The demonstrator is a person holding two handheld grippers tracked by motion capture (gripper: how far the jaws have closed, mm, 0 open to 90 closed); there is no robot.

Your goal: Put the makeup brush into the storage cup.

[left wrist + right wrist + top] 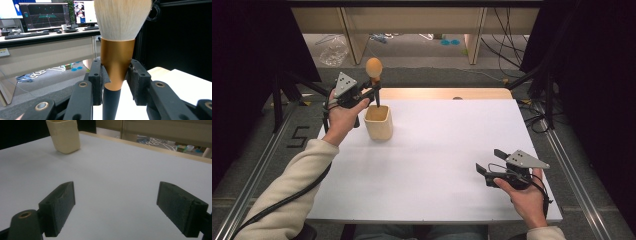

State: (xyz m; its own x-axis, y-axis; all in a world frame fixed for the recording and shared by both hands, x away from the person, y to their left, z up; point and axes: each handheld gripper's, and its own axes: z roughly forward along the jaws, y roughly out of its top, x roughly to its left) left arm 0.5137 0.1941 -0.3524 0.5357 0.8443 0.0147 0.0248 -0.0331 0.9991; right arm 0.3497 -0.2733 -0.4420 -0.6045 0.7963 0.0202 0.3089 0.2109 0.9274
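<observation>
High view: my left gripper (pixel 373 93) pinches the makeup brush (pixel 374 75) upright over the cream cup (pixel 378 123).
Its pads press the brush's copper collar, bristles up, the dark handle pointing down at the cup's mouth near the white table (pixel 437 150)'s far left. My right gripper (pixel 490 161) hangs spread wide, holding nothing, at the near right.

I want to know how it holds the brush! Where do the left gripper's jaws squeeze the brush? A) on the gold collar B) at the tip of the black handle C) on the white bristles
A: the left gripper has its pads pressed on both sides of the brush's gold collar, below the bristles.
</observation>
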